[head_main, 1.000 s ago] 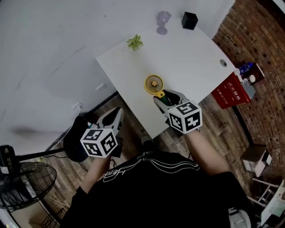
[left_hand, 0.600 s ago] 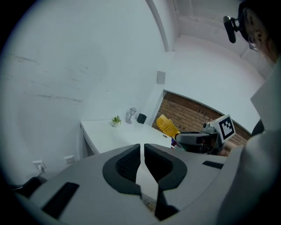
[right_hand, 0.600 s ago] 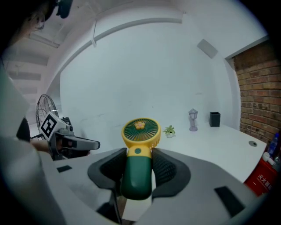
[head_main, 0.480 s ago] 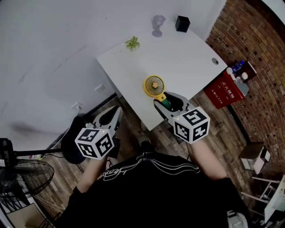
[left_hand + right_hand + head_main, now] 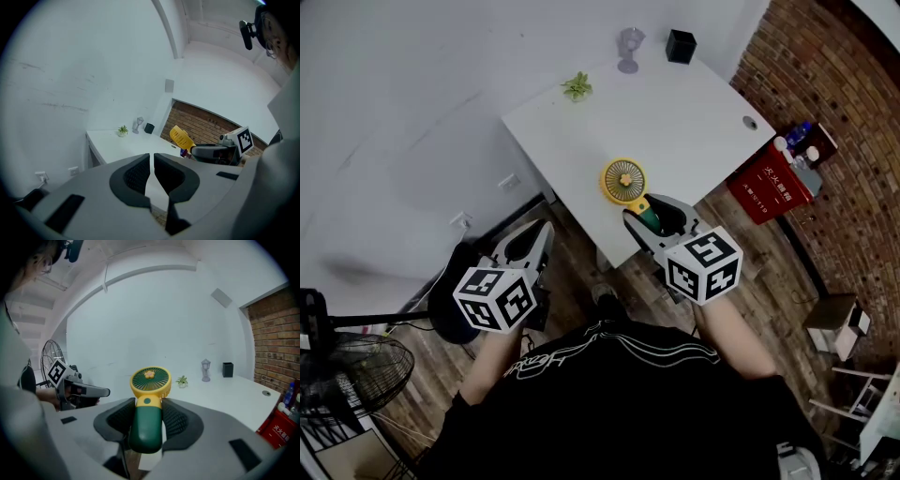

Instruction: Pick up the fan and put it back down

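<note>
The small fan, yellow round head on a green handle, is held up in the air over the near edge of the white table. My right gripper is shut on its green handle. In the right gripper view the fan stands upright between the pads of the right gripper, its grille facing the camera. My left gripper hangs off the table's left side over the wooden floor, its jaws together with nothing in them. In the left gripper view the left gripper points at the table, with the fan at right.
At the table's far edge stand a small green plant, a clear lamp-shaped ornament and a black cube pot. A red box with bottles sits by the brick wall. A floor fan and a dark seat stand at left.
Both grippers have risen toward the head camera. The right one has carried the fan up with it. Neither gripper's jaws have changed.
</note>
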`<state>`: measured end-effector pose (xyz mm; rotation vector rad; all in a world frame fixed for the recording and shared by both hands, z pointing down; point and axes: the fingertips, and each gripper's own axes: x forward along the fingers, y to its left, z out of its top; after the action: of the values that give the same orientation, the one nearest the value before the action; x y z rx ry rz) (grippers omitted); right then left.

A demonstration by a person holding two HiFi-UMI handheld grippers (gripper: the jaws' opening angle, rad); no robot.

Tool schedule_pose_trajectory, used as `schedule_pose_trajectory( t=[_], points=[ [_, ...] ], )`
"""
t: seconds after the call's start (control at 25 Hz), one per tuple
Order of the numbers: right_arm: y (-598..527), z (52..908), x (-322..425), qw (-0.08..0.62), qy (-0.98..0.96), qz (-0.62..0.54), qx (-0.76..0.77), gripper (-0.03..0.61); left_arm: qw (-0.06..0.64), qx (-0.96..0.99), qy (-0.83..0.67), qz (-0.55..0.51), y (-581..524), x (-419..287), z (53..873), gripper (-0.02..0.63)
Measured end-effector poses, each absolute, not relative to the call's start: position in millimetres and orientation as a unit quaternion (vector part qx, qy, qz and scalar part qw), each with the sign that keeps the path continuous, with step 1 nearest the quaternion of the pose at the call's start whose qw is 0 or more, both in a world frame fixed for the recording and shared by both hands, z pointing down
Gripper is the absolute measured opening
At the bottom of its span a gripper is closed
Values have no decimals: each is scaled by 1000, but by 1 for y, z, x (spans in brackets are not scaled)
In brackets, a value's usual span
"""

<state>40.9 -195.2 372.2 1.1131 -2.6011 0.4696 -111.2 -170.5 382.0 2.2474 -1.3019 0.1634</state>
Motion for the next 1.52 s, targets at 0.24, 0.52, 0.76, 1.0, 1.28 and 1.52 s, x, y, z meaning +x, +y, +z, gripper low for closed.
schedule_pose_trajectory(
  t=[0.24, 0.52, 0.76, 1.0, 1.28, 1.52],
  points=[
    [-203, 373, 40, 139, -897, 162, 387, 183, 271, 832, -480, 63, -176, -111, 384, 51],
    [-219, 381, 46, 151, -891, 157, 398, 183, 281, 830, -478, 60, -186, -106, 392, 51],
    [-241, 396, 48, 165, -888, 158, 400, 183, 287, 826, -480, 63, -197, -106, 399, 51],
    [-272, 421, 46, 196, -879, 162, 403, 183, 292, 819, -489, 71, -214, -112, 404, 51],
    [-308, 460, 41, 241, -868, 172, 399, 183, 296, 809, -503, 77, -232, -123, 408, 51],
    [-325, 508, 41, 289, -853, 194, 390, 183, 311, 795, -516, 74, -244, -135, 419, 51]
  ],
)
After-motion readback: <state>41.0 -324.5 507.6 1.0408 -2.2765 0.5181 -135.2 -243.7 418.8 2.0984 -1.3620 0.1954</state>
